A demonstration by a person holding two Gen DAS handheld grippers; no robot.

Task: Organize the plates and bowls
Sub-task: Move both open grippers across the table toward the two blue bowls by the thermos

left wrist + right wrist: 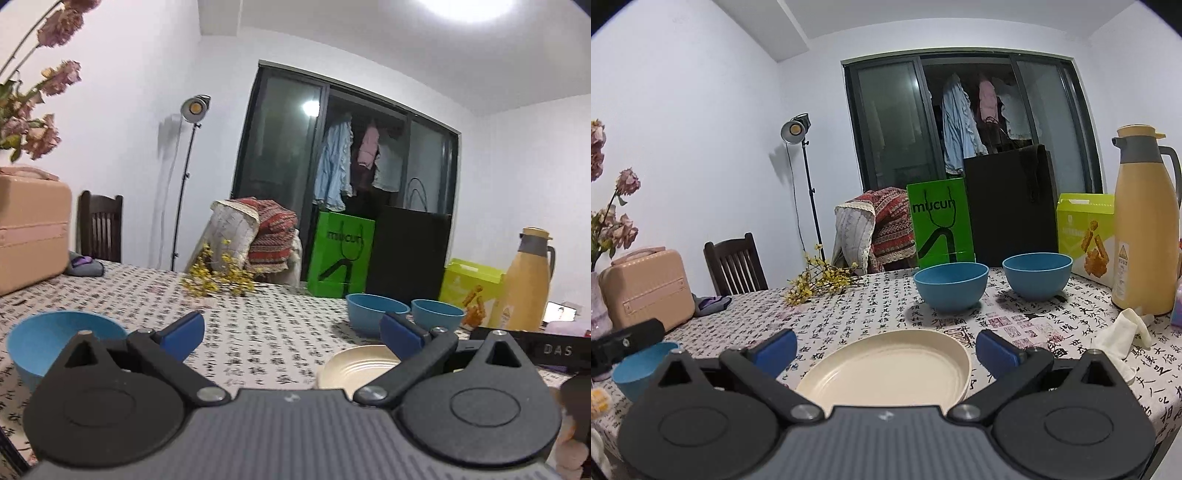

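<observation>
A cream plate (890, 369) lies on the patterned tablecloth just ahead of my right gripper (886, 350), which is open and holds nothing. Behind the plate stand two blue bowls (951, 286) (1037, 275) side by side. A third blue bowl (639, 371) sits at the left, below the other gripper's dark tip. In the left wrist view that bowl (55, 339) is close on the left of my left gripper (291, 338), open and empty. The cream plate (354, 365) shows ahead on the right, the two blue bowls (375, 310) (437, 314) farther back.
A tan thermos jug (1145, 229), a yellow-green snack box (1084, 230), a black bag (1008, 206) and a green bag (940, 225) line the table's far right. A white glove (1123, 336) lies by the jug. A pink case (646, 291), yellow flowers (820, 282) and a chair (733, 264) are at left.
</observation>
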